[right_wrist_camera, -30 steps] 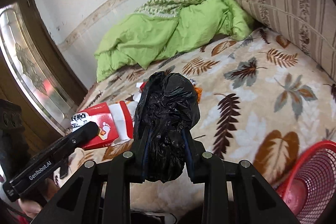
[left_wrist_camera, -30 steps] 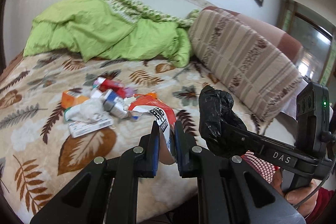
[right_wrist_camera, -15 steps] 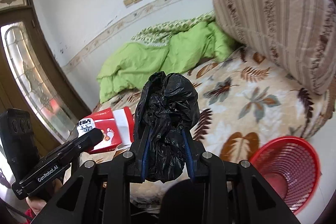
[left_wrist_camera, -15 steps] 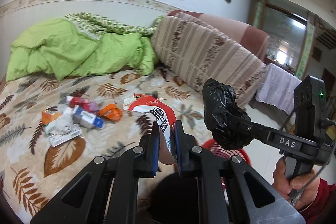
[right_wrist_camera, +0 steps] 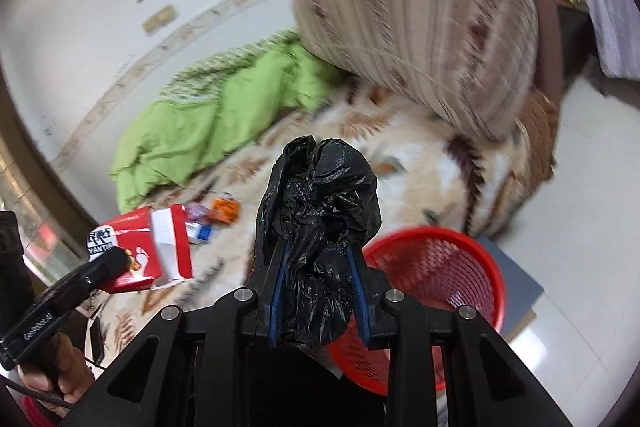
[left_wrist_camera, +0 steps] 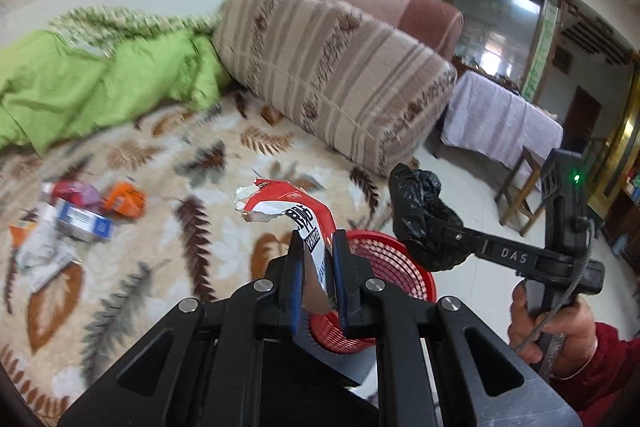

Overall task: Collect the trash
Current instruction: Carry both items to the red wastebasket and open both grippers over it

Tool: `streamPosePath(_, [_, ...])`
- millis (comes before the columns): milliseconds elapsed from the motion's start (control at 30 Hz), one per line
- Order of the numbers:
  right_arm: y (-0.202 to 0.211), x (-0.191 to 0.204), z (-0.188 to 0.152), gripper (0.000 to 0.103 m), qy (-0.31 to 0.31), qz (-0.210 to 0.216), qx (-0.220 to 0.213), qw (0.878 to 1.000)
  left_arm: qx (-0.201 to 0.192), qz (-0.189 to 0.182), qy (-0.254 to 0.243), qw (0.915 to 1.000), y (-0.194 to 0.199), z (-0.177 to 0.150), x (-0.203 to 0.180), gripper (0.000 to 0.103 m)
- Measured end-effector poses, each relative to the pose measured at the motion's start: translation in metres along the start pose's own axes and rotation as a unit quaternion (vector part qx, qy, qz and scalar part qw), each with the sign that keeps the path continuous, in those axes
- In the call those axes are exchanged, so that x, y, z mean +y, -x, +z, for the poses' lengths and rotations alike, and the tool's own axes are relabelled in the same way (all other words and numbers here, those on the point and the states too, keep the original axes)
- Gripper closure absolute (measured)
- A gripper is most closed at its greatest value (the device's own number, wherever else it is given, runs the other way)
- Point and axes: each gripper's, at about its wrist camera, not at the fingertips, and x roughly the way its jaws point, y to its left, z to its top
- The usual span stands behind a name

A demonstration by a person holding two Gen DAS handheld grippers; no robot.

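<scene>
Left gripper (left_wrist_camera: pixel 317 241): jaws closed tight on a red and white carton (left_wrist_camera: pixel 294 213), which stands up between the blue pads; it points forward and down.
Right gripper (right_wrist_camera: pixel 319 257): jaws pressed on a crumpled black plastic bag (right_wrist_camera: pixel 318 211); it also tilts down.
Right hand (left_wrist_camera: pixel 550 325): wrapped around the handle, with a red sleeve (left_wrist_camera: pixel 612 363) at the wrist.
Left hand (right_wrist_camera: pixel 60 367): fingers around its handle, only partly visible at the frame edge.

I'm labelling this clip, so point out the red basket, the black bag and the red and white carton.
red basket (right_wrist_camera: pixel 452 267), right wrist view, on its mesh wall.
black bag (right_wrist_camera: pixel 320 195), right wrist view, on its crumpled middle.
red and white carton (left_wrist_camera: pixel 288 201), left wrist view, on its red top.
</scene>
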Motion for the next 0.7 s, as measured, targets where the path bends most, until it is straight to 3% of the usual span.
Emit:
streamPosePath(400, [-0.045, -0.085, -0.016, 0.07, -0.063, -0.061, 0.073, 0.993, 0.126, -0.057, -0.032, 0.9899, -0.129, -0.015, -0.031, 0.089])
streamPosePath(433, [-0.05, -0.091, -0.018, 0.068, -0.067, -0.062, 0.085, 0.992, 0.131, -0.056, -0.033, 0.9892, -0.136, -0.016, -0.033, 0.086])
streamPosePath(500, [-0.055, -0.097, -0.02, 0.06, -0.072, -0.07, 0.096, 0.99, 0.143, -0.057, -0.032, 0.9876, -0.148, -0.018, -0.031, 0.069])
streamPosePath(567, [-0.059, -0.103, -0.02, 0.057, -0.079, -0.078, 0.103, 0.988, 0.143, -0.055, -0.028, 0.9877, -0.149, -0.019, -0.028, 0.063])
streamPosePath(700, [-0.06, -0.103, -0.013, 0.057, -0.07, -0.094, 0.097, 0.988, 0.13, -0.05, -0.012, 0.9902, -0.139, -0.012, -0.013, 0.063])
